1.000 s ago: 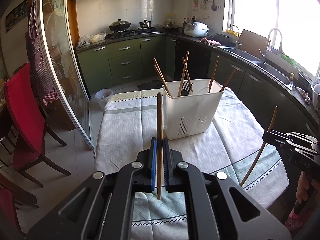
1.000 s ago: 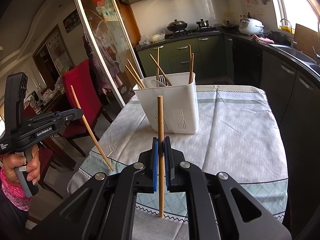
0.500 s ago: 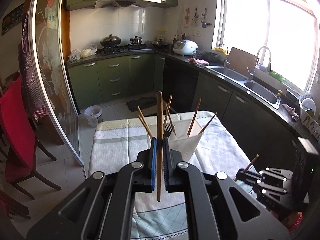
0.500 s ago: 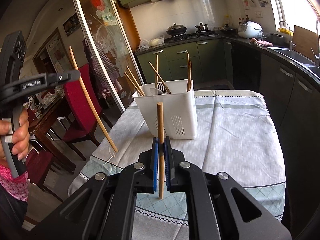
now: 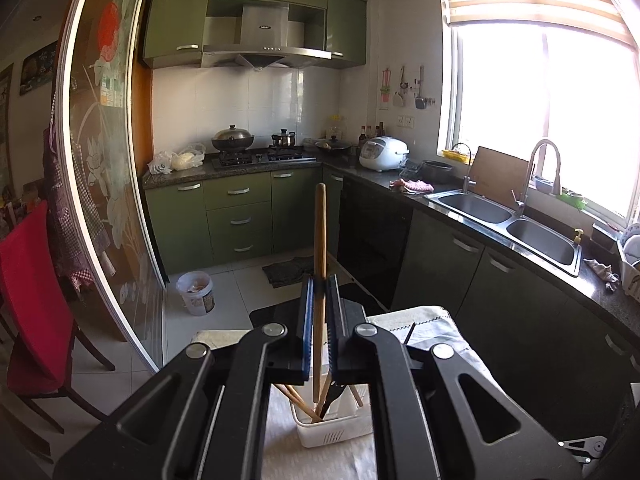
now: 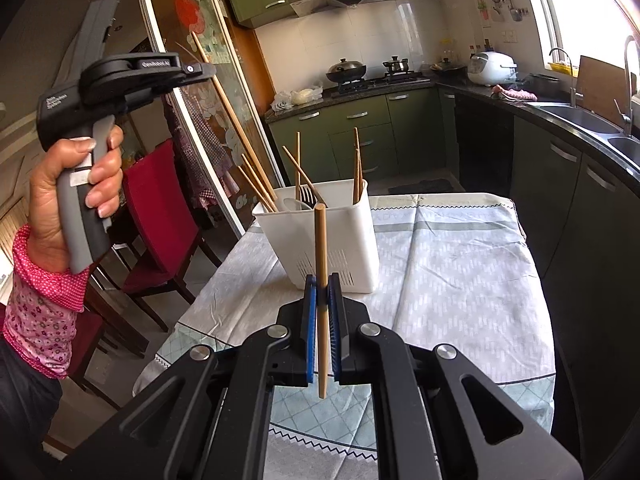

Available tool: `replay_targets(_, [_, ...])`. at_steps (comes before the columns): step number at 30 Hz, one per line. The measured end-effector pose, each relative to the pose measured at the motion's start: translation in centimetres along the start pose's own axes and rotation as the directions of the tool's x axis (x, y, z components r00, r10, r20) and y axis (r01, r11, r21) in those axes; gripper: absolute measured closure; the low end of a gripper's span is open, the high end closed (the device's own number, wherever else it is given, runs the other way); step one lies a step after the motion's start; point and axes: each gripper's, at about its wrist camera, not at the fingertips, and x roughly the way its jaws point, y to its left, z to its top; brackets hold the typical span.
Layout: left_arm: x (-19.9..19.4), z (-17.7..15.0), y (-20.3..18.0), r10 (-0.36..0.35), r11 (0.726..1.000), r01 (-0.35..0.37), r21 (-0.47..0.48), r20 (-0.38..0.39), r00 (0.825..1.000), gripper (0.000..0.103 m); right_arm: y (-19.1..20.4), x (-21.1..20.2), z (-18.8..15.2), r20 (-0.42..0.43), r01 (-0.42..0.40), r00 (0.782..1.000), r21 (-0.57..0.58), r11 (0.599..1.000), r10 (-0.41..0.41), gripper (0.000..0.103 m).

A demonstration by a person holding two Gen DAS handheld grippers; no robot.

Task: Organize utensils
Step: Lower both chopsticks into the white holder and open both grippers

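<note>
My left gripper [image 5: 319, 286] is shut on a wooden chopstick [image 5: 320, 232], held upright high above the white utensil holder [image 5: 332, 432]. In the right wrist view the left gripper [image 6: 200, 69] is raised at the upper left and its chopstick [image 6: 228, 112] slants down into the holder's [image 6: 332, 236] left compartment. My right gripper [image 6: 321, 292] is shut on another wooden chopstick [image 6: 321, 248], held upright in front of the holder. The holder contains several chopsticks and a fork [image 6: 306, 194].
The holder stands on a table with a pale patterned cloth [image 6: 452, 264]. A red chair [image 6: 160, 216] and a glass sliding door [image 6: 188, 92] are to the left. Dark green counters with a sink [image 5: 504, 216] run along the right.
My left gripper has risen high and moved over the holder, carrying its chopstick tip down into the left side. My right gripper has stayed nearly still with its chopstick.
</note>
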Motion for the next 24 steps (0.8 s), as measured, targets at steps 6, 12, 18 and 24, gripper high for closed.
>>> replay_targets(6, [4.5, -3.4, 0.4, -0.008, 1.000, 0.007, -0.008, -0.144, 0.989, 0.089, 0.3, -0.6, 1.5, 0.014, -0.009, 1.000, -0.013, 1.000, 0.009, 0.096])
replay_targets(12, [4.2, -5.4, 1.9, -0.031, 0.999, 0.024, -0.040, -0.166, 0.986, 0.059, 2.0, -1.8, 4.9, 0.064, -0.005, 0.998, -0.071, 0.997, 0.009, 0.096])
replay_targets(18, [0.0, -7.0, 4.0, -0.026, 0.998, 0.020, -0.054, -0.108, 0.994, 0.043, 4.0, -3.3, 11.9, 0.195, 0.028, 0.981, -0.106, 0.994, -0.007, 0.096])
replay_targets(24, [-3.6, -8.6, 4.7, 0.002, 1.000, -0.003, -0.010, -0.065, 0.998, 0.035, 5.2, -1.0, 18.5, 0.268, 0.108, 0.960, -0.101, 0.989, -0.078, 0.096])
